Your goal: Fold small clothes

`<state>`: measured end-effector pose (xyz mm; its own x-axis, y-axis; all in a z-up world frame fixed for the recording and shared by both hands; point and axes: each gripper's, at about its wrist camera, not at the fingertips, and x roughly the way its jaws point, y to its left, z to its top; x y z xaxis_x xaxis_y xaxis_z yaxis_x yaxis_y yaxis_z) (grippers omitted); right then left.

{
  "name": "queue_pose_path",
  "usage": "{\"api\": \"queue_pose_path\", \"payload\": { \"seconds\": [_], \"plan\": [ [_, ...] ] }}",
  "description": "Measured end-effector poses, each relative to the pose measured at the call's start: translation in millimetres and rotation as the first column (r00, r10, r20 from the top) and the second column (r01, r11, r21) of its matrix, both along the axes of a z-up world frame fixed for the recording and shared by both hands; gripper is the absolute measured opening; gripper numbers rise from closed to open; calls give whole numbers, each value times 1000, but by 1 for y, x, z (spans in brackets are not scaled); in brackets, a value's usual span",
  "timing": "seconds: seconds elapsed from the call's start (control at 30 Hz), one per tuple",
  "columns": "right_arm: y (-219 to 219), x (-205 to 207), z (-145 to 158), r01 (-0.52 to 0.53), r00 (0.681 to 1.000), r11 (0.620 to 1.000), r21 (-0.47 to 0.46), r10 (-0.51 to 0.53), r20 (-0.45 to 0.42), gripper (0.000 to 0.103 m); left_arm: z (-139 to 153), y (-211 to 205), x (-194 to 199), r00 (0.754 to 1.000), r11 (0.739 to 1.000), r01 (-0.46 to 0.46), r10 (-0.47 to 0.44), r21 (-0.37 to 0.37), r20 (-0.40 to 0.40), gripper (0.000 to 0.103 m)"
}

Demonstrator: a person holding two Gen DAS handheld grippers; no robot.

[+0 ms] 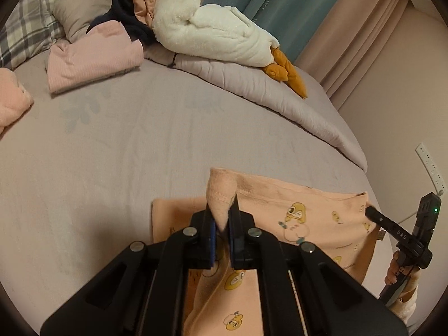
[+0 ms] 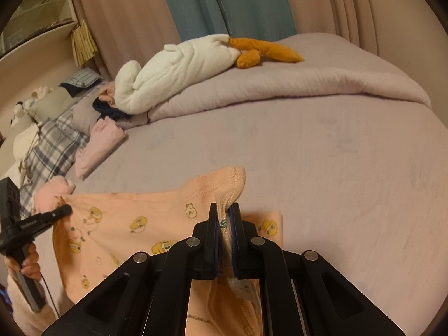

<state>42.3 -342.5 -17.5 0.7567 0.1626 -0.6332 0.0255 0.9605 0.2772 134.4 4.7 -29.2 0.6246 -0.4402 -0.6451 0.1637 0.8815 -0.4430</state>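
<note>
Peach cotton garment (image 1: 316,218), cartoon-printed, held stretched above the grey bed (image 1: 140,154); left gripper (image 1: 222,218) and right gripper (image 2: 224,218) each clamped tight on one edge.

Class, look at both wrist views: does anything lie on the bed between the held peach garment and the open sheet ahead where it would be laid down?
Nothing visible does. Both the left gripper and right gripper already clamp the peach garment, and the sheet just ahead is bare.
</note>
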Motion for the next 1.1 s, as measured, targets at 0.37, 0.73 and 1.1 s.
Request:
{"api": "queue_pose_path", "payload": {
  "seconds": [0.37, 0.73, 1.1],
  "plan": [
    [-3, 38, -23, 14, 997, 1000, -11, -15, -74, 8, -25, -2, 38, 998, 999, 9, -7, 32, -63, 6],
    [-3, 68, -74, 35, 972, 998, -59, -48, -231, 8, -68, -3, 59, 987, 992, -6, 26, 123, -160, 7],
    [-20, 63, -72, 122, 962, 986, -114, -146, -232, 8, -75, 8, 57, 980, 980, -64, 98, 188, -175, 13]
  ]
}}
